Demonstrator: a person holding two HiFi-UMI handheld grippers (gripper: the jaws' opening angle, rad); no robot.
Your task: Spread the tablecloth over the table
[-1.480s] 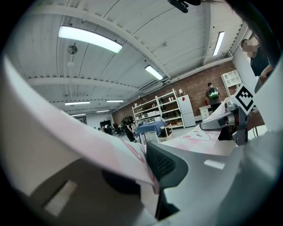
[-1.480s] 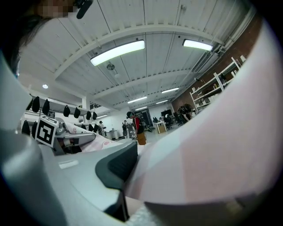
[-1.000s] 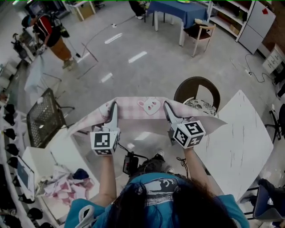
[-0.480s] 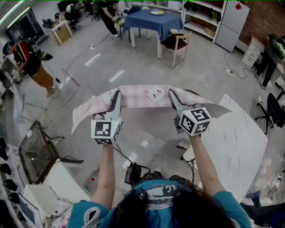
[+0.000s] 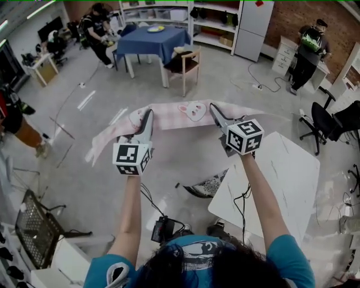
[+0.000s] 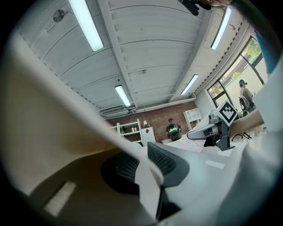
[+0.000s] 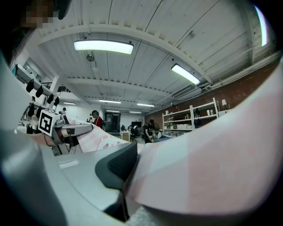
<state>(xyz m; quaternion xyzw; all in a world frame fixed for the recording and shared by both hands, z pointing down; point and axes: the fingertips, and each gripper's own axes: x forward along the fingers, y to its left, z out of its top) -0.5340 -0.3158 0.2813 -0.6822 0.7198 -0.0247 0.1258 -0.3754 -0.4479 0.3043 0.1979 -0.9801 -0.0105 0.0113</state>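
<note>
Tablecloth (image 5: 194, 114) lifted taut in mid-air between left claw (image 5: 147, 114) and right claw (image 5: 214, 109), beside white desk (image 5: 281, 174), not yet over it. Right clamped on cloth edge; left opening, cloth between its pads. Draping, smoothing left to do.

- Pale grey polished concrete floor (image 5: 185, 126), glossy with light reflections.
- Square table under a dark blue cloth (image 5: 153, 39), with a wooden chair (image 5: 185, 61) just beside it.
- White open shelving (image 5: 216, 25) near a red brick wall (image 5: 332, 14).
- Long fluorescent tube light (image 7: 103, 46) on a white ribbed ceiling (image 7: 146, 66).
</note>
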